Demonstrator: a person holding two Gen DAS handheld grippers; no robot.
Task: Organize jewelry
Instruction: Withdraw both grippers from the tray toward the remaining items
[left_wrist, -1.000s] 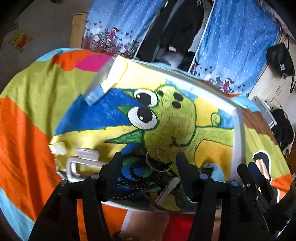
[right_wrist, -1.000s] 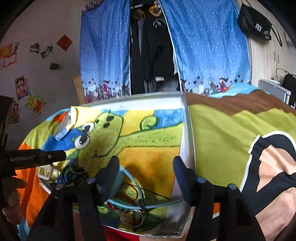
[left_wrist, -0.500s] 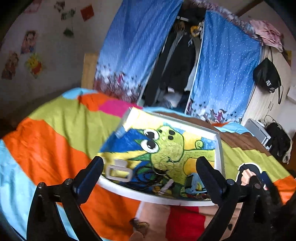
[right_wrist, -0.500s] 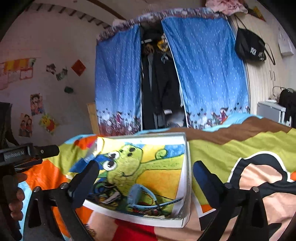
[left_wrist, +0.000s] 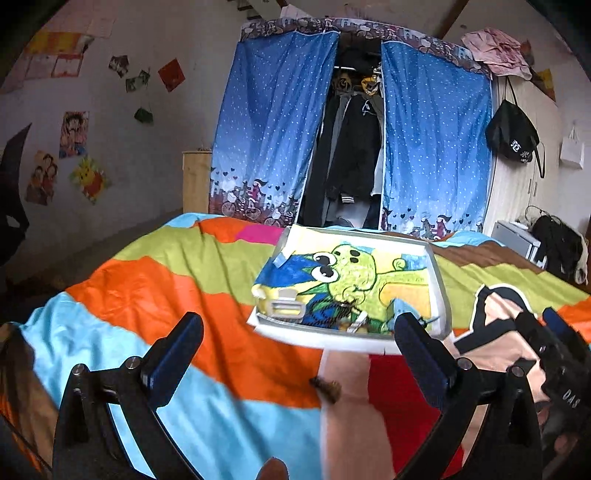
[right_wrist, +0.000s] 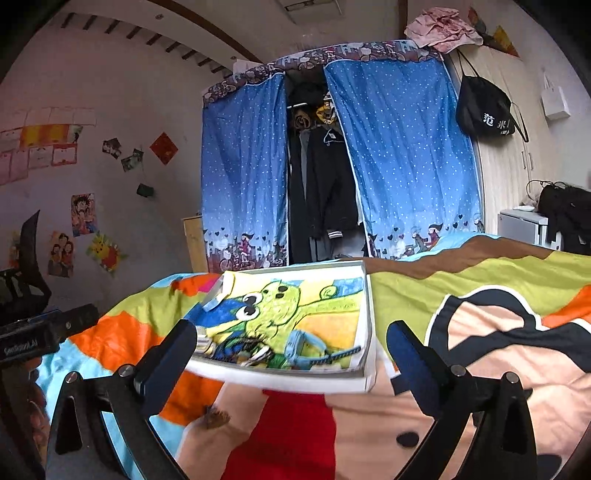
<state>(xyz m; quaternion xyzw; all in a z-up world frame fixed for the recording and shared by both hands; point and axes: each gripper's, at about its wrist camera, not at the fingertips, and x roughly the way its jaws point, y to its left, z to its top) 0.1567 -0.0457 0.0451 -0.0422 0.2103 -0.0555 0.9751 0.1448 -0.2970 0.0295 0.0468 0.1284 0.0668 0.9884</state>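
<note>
Currently both tools hang above the bedspread (left_wrist: 229, 295), short of the white tray (left_wrist: 332, 338). Left gripper (left_wrist: 295, 347): jaws spread wide, nothing held. Right gripper (right_wrist: 291, 349): likewise wide open, empty. Jewelry (right_wrist: 255, 349) lies heaped at the tray's near edge beside a blue watch (right_wrist: 306, 345); individual pieces too small to tell apart. Risk: the tray rests on soft bedding, so a downward press could tip it and spill pieces; tangled strands may lift together.
</note>
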